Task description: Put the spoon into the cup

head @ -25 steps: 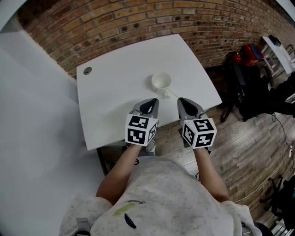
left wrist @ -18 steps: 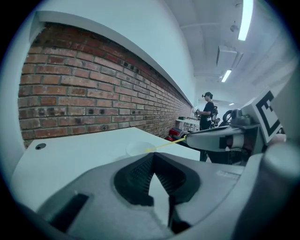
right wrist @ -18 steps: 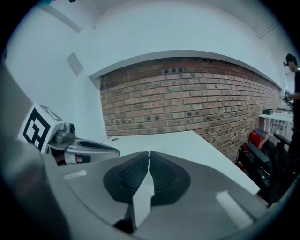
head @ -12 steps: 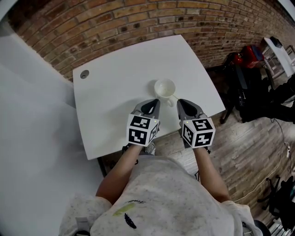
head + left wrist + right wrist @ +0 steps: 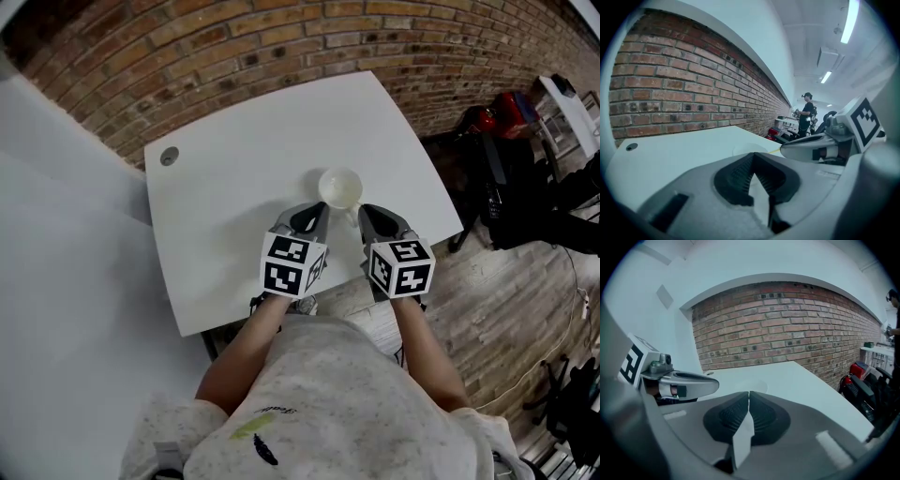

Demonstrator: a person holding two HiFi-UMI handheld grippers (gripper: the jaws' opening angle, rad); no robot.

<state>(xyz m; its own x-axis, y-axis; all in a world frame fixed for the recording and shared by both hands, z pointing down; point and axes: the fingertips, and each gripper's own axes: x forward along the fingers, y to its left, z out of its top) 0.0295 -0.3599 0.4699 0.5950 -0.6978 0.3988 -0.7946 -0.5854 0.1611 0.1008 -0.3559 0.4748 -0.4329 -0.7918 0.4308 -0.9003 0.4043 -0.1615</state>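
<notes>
A white cup (image 5: 339, 186) stands upright on the white table (image 5: 234, 178), near its front edge. A thin pale spoon (image 5: 357, 200) lies on the table just right of the cup, its near end hidden behind my right gripper. My left gripper (image 5: 309, 210) is shut and empty, just short of the cup on its near-left side. My right gripper (image 5: 369, 213), also shut and empty, sits near-right of the cup over the spoon's end. In the left gripper view, the cup (image 5: 749, 149) and a yellowish sliver of the spoon (image 5: 774, 151) show beyond the closed jaws (image 5: 752, 161).
A brick wall (image 5: 281, 47) runs behind the table. A round cable hole (image 5: 169, 156) is at the table's far left corner. Bags and a dark chair (image 5: 511, 178) stand on the wood floor to the right. A person (image 5: 805, 114) stands far off.
The cup now sits nearer to both grippers in the head view than one second ago. Both grippers stay shut, side by side.
</notes>
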